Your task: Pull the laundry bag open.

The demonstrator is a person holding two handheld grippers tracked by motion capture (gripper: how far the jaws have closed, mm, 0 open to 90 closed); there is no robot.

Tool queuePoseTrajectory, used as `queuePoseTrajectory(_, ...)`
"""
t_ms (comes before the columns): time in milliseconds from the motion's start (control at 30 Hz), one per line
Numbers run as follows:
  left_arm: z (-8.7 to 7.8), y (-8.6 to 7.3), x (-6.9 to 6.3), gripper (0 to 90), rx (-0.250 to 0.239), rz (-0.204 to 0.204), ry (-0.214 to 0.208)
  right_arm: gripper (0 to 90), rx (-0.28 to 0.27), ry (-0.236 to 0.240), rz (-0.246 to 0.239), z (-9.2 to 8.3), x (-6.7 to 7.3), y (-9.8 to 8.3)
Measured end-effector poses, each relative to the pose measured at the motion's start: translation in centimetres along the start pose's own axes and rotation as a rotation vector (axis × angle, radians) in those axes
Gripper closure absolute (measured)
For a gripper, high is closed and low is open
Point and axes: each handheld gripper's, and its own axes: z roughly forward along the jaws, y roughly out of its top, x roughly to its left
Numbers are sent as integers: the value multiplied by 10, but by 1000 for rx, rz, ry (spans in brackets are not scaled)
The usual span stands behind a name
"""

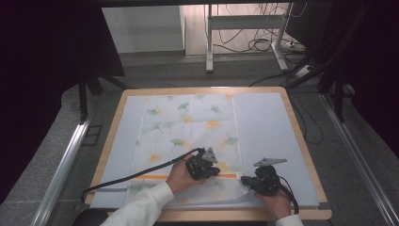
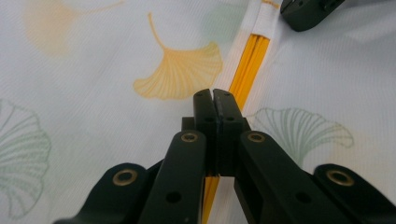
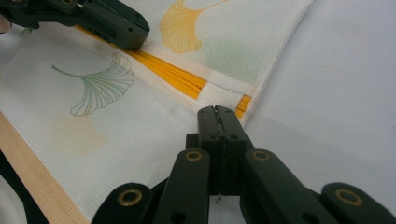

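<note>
Fine-woven matt white cloth [image 2: 93, 116] with printed ginkgo leaves and an orange zip [image 2: 250, 65]. Matt black plastic left gripper [image 2: 215, 100] and right gripper [image 3: 216, 112], brass-coloured rivets. Smooth pale wood table [image 1: 301, 136] under a matt sheet [image 1: 263, 127].

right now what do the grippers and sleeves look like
Both the left gripper and the right gripper are black, with brass-ringed pivots on the jaw links and a grey three-cornered plate on top. A black cable trails from the left one. The sleeves are white.
</note>
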Motion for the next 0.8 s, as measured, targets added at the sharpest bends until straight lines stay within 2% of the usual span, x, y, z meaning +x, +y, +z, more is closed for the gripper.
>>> queuePoseTrajectory(200,-6,-9,4,900,-9,-31,-3,899,0,1,1,0,0,0)
queuePoseTrajectory(467,-8,-11,4,900,-5,-24,7,899,1,6,6,0,-1,0)
queuePoseTrajectory(800,-14,-19,6,900,-2,-41,13,899,1,5,5,0,-1,0)
